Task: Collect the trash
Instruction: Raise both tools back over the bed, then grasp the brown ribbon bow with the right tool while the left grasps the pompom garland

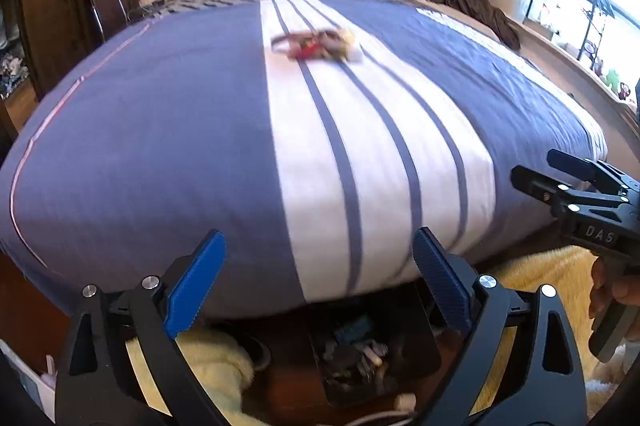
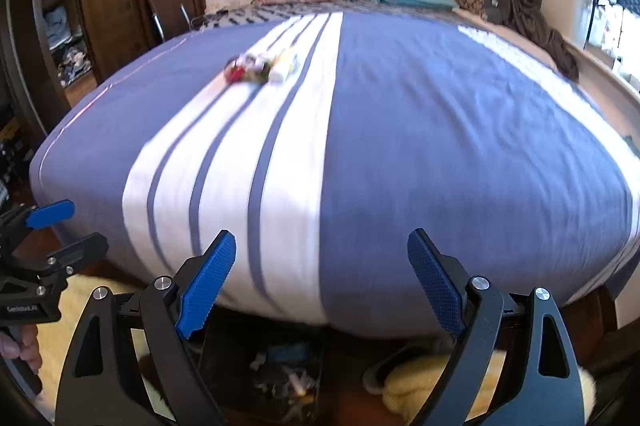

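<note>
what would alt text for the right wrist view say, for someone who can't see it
A small pile of trash lies on the white stripes of a blue and white bed cover, far ahead of the open, empty right gripper. Below the bed's foot sits a dark bin of rubbish, and the left gripper shows at the left edge.

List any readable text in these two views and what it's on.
"DAS": on the body of the right claw, left wrist view; possibly cut off at the edge.
"GenRobot.AI": on the body of the left claw, right wrist view; small, reading uncertain.
Trash pile on the bed: any wrapper print is too blurred to read.
</note>
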The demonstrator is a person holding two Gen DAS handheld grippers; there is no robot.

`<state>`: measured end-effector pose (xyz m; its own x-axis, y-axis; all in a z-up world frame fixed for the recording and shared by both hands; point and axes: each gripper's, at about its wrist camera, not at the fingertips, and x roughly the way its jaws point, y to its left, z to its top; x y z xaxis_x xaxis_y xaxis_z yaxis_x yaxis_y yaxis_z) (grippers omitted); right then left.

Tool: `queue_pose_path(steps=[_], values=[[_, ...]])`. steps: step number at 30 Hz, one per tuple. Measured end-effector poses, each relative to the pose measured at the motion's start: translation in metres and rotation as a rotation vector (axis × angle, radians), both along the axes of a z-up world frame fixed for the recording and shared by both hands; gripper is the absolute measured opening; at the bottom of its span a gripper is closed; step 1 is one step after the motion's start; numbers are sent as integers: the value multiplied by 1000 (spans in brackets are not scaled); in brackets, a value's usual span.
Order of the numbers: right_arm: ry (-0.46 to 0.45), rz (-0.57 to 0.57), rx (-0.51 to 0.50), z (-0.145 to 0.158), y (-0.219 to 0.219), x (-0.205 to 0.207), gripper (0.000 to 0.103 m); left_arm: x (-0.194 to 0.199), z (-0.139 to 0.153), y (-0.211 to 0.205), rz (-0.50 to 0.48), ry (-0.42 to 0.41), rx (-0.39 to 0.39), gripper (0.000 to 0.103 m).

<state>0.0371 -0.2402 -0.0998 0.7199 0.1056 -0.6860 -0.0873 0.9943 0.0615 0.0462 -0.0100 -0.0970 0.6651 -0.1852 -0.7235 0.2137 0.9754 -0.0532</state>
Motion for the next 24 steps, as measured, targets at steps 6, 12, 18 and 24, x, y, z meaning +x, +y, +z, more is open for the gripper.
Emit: queue_pose_path(steps=[6,12,18,24], values=[[-27,-24,3,14,-8,32,91,35,19,8,27,-38,15,91],[-32,-7,-10,21,0,63,91,69,18,13,49,-33,25,91],[-40,20,-31,25,14,97,91,102,15,16,65,-17,31,91],[-15,68,29,26,31,135,90,135,9,18,72,2,49,91]])
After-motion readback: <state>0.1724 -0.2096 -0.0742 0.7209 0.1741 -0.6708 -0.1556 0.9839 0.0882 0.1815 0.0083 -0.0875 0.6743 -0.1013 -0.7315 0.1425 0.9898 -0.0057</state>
